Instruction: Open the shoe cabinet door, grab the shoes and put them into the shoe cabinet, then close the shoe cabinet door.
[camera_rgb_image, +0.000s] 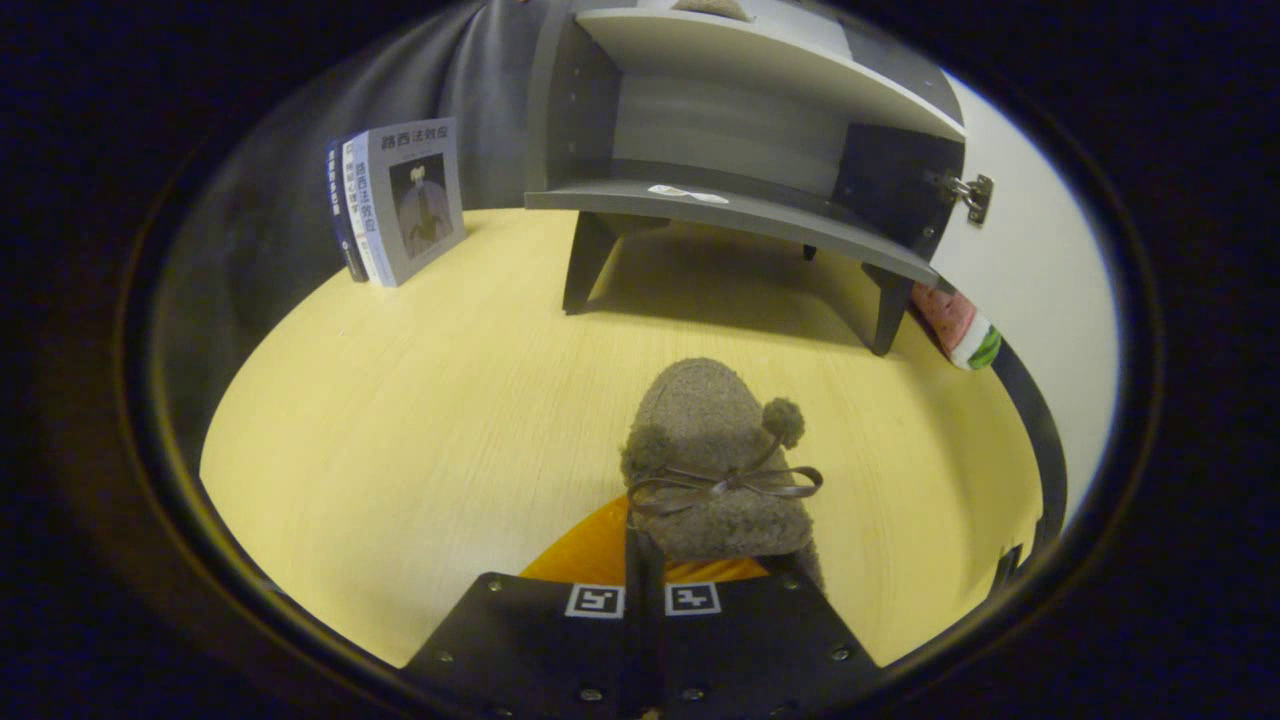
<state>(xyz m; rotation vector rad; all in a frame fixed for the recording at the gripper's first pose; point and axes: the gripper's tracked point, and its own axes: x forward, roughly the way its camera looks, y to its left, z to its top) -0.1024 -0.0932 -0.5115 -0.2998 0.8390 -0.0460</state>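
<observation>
While the jaws (645, 565) stand drawn together with almost no gap between them, they pinch the near edge of a brown fuzzy shoe (712, 455), whose toe points away toward the shoe cabinet (740, 150). The shoe carries two pompoms and a thin ribbon bow (725, 485), and something orange (600, 550) shows beneath its heel, just ahead of the jaws. Whether the shoe rests on the pale wooden surface (400, 400) or hangs above it cannot be told. The grey cabinet stands on short legs at the far edge of the surface, its white door (1030, 250) swung open to the right, its lower shelf (740, 205) bare but for a small white scrap. Books (400, 200) stand upright near the far left edge.
</observation>
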